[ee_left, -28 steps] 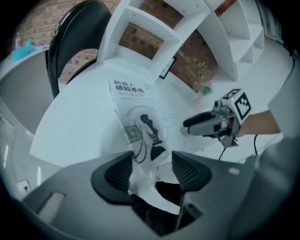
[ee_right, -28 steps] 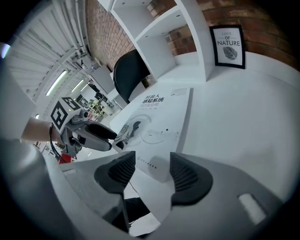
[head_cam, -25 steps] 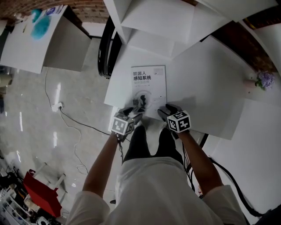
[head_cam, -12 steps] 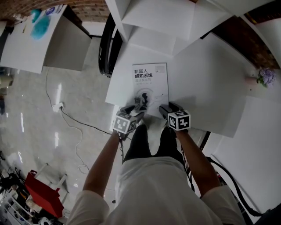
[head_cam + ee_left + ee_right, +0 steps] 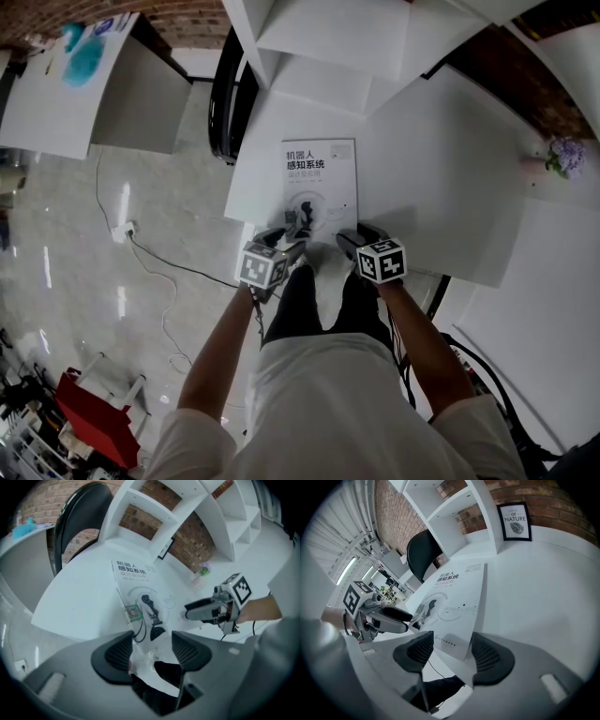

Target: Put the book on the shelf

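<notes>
A white book [image 5: 319, 183] with a printed cover lies flat on the white table [image 5: 431, 187], its near edge at the table's front edge. My left gripper [image 5: 292, 234] stands open at the book's near left corner, and that corner shows between its pads [image 5: 115, 653] without touching them. My right gripper [image 5: 349, 236] is open at the near right corner. The book's corner [image 5: 452, 641] lies between its pads [image 5: 492, 658], which do not press on it. Each gripper shows in the other's view: the right gripper [image 5: 187, 610] and the left gripper [image 5: 408, 617].
A white shelf unit [image 5: 328, 47] with open compartments stands behind the book. A black chair [image 5: 225, 103] is to its left. A small flower pot [image 5: 562, 169] stands at the table's right, and a framed picture [image 5: 514, 522] leans on the brick wall. A cable [image 5: 141, 246] lies on the floor.
The right gripper has rolled slightly at the book's near right corner. The left gripper and the book have not moved.
</notes>
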